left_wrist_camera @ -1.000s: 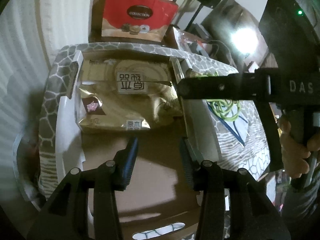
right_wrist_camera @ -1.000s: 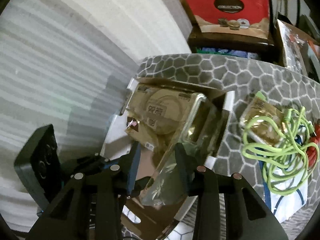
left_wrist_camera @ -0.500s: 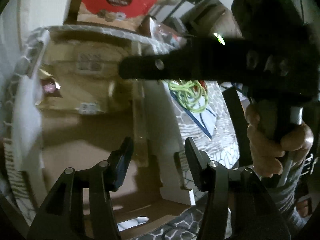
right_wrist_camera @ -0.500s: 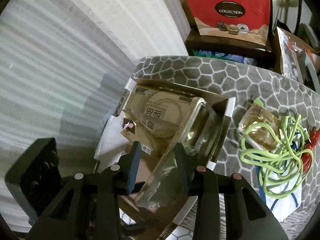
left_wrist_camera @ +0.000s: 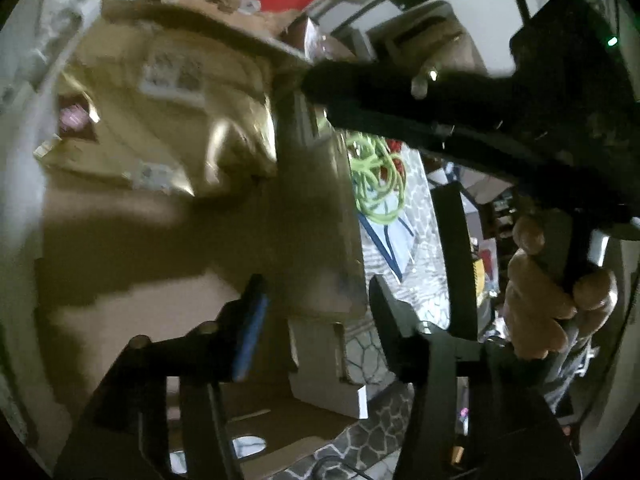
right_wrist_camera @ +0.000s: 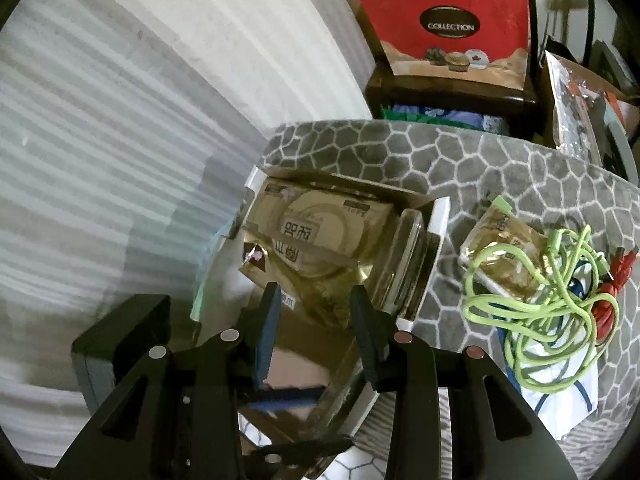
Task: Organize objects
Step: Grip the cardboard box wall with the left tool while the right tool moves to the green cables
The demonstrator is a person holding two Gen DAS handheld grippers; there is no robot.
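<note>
1. Right below both grippers sits the cardboard box (right_wrist_camera: 438, 220) on the grey patterned table cover (right_wrist_camera: 500, 168). A big gold packet (right_wrist_camera: 312, 232) lies flat in the far end of the box.
2. I have the right gripper (right_wrist_camera: 316, 332) pinching a clear plastic piece (right_wrist_camera: 412, 264). Its long side runs from the fingers away along the right wall of the box.
3. I am letting the left gripper (left_wrist_camera: 316, 320) open up. The right wall of the box stands between its fingers, but the pads do not press on it.
4. The left gripper is closer to that wall. I think the next move depends on it clearing the wall.
5. Off to the right, outside the box, a green cord (right_wrist_camera: 540, 300) lies tangled over a small gold packet (right_wrist_camera: 500, 248).
6. The left view is blurry and dark, and the right gripper's body blocks much of it. The clear piece is hard to make out, so I cannot say just what it is.
</note>
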